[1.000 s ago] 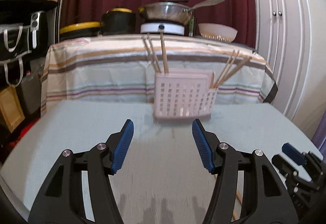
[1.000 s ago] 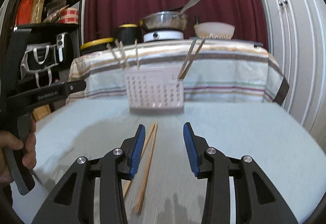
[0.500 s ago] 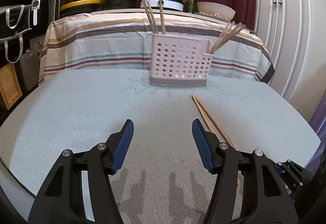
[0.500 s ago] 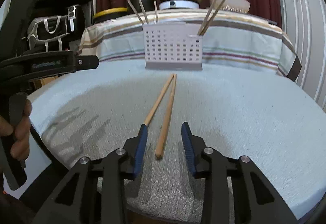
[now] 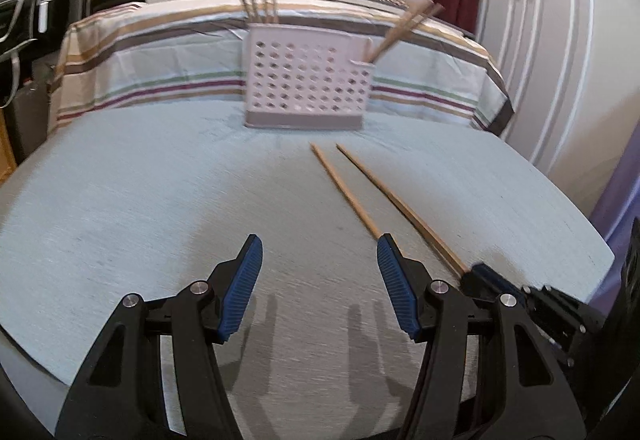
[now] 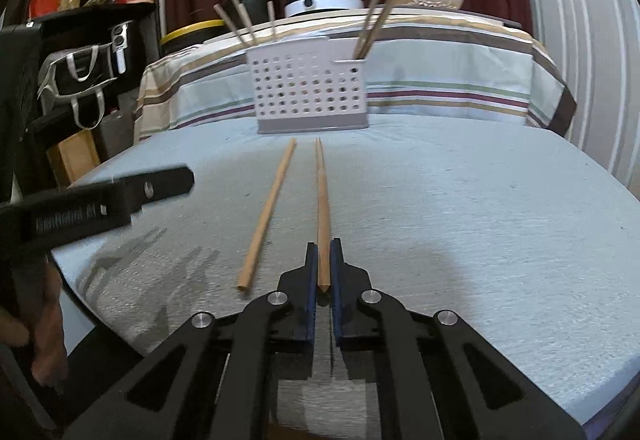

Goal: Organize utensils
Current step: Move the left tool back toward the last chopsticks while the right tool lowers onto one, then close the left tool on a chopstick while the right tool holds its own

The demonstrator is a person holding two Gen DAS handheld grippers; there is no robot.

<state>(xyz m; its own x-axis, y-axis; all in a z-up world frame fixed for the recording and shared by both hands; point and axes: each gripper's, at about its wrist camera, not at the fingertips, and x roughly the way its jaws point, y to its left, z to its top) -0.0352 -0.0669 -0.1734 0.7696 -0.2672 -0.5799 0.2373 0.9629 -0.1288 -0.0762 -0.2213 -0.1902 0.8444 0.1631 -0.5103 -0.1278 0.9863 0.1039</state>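
The right gripper (image 6: 324, 260) has its fingers pinched on the near end of one chopstick (image 6: 322, 199), which points straight ahead at the holder (image 6: 310, 95) on the counter (image 6: 480, 220), while the left gripper (image 5: 318, 288) hangs with fingers wide apart.
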